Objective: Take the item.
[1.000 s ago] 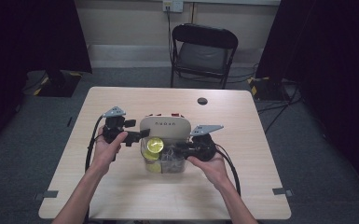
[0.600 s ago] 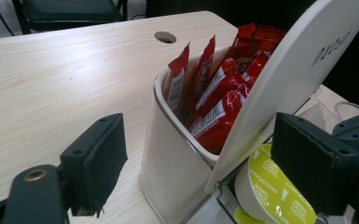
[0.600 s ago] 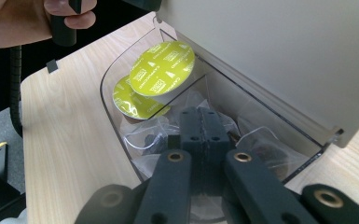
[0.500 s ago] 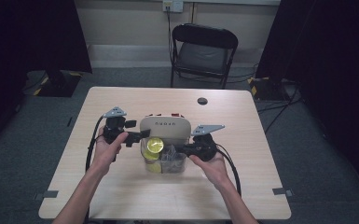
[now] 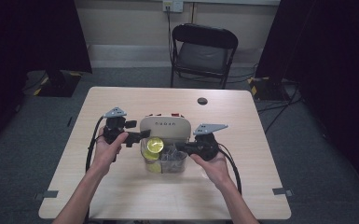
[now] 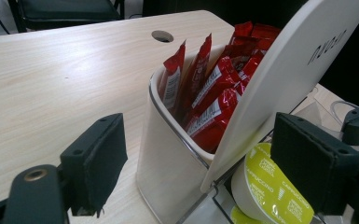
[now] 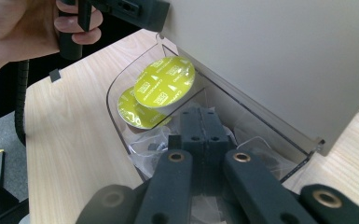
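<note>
While the left gripper [image 5: 142, 134] gapes wide beside the holder [image 5: 164, 127], gripping nothing, the right gripper [image 7: 200, 122] sits pressed closed in the tray [image 7: 116, 88] near two capsules [image 7: 164, 82]; whether it pinches anything is unclear.

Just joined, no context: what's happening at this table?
A person holds tongs in each hand over a cream organiser with a clear front tray. The left tongs are open beside the organiser's bin of red sachets. The right tongs are shut, reaching into the tray near two yellow-lidded capsules; whether they grip anything is unclear.
</note>
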`<state>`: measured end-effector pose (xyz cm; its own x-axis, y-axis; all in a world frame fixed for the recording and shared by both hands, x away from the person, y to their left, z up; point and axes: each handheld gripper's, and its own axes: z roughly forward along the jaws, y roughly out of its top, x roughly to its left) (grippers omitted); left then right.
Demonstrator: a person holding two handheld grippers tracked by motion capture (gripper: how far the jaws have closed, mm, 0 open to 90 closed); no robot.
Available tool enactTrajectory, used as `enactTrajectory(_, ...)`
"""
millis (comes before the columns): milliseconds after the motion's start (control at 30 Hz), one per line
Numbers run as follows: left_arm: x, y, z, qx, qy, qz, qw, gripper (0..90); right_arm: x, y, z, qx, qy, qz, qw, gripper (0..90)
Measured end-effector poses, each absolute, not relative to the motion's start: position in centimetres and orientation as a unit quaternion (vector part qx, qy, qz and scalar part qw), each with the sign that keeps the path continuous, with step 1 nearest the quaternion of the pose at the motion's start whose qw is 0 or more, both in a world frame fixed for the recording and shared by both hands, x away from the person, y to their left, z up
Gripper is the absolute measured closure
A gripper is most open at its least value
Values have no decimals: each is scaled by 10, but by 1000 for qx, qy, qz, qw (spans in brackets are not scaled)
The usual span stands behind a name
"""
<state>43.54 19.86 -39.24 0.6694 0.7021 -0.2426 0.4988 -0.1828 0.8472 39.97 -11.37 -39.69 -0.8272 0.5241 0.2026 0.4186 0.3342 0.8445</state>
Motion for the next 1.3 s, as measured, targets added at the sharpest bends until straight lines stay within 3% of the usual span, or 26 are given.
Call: enactTrajectory(1300, 435, 199, -394, 763, 399, 92, 501, 185, 384, -154, -367, 309, 784, 533, 77, 900)
